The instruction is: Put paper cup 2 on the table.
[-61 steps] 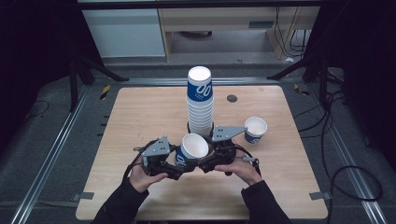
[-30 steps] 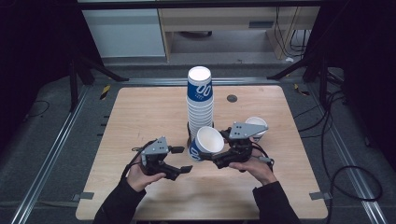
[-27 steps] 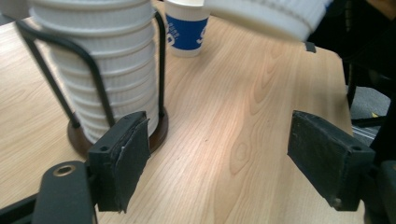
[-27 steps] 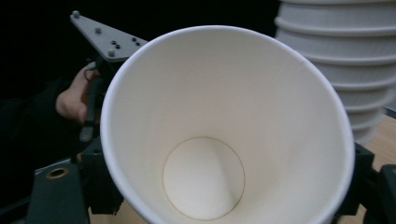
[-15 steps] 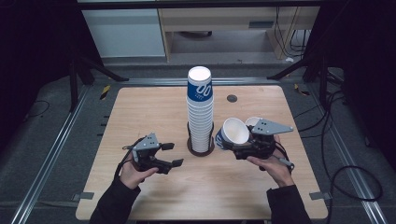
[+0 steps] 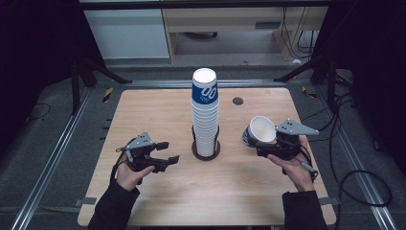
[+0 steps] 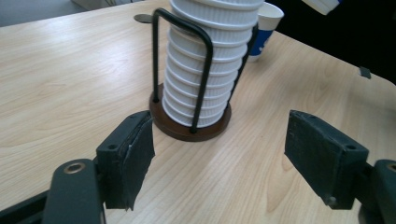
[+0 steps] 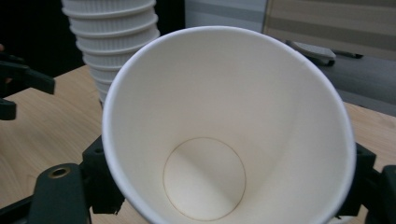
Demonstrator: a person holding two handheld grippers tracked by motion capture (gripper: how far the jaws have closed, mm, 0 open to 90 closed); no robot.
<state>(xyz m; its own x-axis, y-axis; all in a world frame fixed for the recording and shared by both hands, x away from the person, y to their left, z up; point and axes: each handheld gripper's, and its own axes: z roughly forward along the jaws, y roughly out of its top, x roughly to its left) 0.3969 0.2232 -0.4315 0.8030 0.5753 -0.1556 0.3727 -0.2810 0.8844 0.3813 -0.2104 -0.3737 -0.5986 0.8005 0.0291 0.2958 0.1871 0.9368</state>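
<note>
now carried off to the right in the right gripper (image 6: 262, 144), jaws clamped on the paper cup (image 6: 260, 131), away from the cup stack (image 6: 205, 112); left gripper (image 6: 167, 152) let go, jaws apart, pulled back left; handover apparently done, cup probably due beside the standing cup (image 7: 266, 24).

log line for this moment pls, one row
right gripper: shut on paper cup, tilted, above table | left gripper: open, holding nothing | cup stack: upright in wire holder, centre table

Lab: railed table (image 6: 143, 115), black curtains, cables (image 6: 356, 179).
</note>
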